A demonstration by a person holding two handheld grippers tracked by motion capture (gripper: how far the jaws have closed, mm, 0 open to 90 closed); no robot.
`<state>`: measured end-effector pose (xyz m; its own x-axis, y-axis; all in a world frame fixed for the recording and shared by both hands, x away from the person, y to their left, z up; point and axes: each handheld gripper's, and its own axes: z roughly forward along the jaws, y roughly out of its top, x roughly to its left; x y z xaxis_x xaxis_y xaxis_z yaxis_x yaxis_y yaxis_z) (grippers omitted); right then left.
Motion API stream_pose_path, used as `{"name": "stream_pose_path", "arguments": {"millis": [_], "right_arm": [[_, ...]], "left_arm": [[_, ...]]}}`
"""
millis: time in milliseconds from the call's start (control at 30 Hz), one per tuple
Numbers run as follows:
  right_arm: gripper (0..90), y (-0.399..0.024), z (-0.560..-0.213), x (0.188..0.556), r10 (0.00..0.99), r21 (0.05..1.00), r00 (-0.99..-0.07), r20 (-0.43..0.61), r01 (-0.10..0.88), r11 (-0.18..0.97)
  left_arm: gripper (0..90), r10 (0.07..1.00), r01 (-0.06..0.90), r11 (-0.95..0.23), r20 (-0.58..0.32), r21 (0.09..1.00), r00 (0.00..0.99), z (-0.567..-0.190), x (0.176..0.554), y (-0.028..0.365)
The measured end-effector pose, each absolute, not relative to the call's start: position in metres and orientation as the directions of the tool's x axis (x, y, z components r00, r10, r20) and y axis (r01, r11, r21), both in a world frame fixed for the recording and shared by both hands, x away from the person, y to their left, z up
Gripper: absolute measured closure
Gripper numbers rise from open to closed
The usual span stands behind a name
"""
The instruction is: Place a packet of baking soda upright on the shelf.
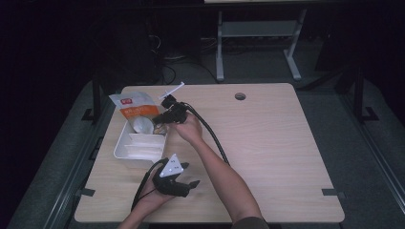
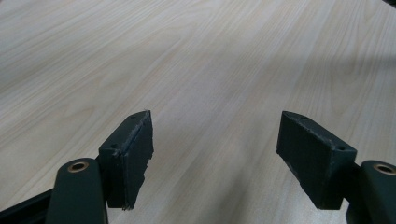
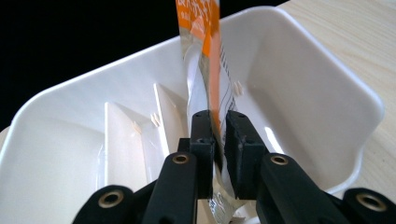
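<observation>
Right tongs (image 3: 217, 140): we note the jaws close about an orange-and-clear pouch (image 3: 205, 70), a thin gap showing at one pad, so we cannot tell whether they pinch it or have let go. Left tongs (image 2: 215, 154): released, jaws wide, nothing between them, hovering over bare table (image 2: 196, 60).

Pouch: in the high view (image 1: 136, 110) we see it leaning on the far end of the tray (image 1: 125, 153), at the table's left side. Its long axis runs away from the person, top pointing outward over the tray's far rim. In the right gripper view it stands edge-on. Its print is too small to read; its lower end is hidden behind the jaws.

Tray: white glossy plastic, rounded corners, thin dividers forming compartments.

Table: pale wood grain, matte.
</observation>
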<state>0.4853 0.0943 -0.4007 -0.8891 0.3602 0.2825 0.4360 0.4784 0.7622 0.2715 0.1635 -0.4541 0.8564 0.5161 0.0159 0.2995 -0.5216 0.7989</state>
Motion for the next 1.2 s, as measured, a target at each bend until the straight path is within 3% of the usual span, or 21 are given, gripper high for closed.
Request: {"name": "stream_pose_path", "arguments": {"millis": [233,600,1200], "right_arm": [[86.5,0.095,-0.406,0.483,0.369,0.749,-0.890,0.267,0.433,0.502],[88.2,0.093,-0.418,0.481,0.369,0.725,-0.889,0.271,0.441,0.529],[75.1,0.076,-0.401,0.480,0.370,0.747,-0.886,0.278,0.442,0.496]], "left_arm": [[26.7,0.513,0.300,-0.526,0.016,0.796,0.858,-0.454,0.271,0.162],[26.7,0.511,0.300,-0.528,0.015,0.795,0.859,-0.455,0.271,0.161],[26.6,0.513,0.303,-0.522,0.011,0.797,0.858,-0.455,0.272,0.162]]}}
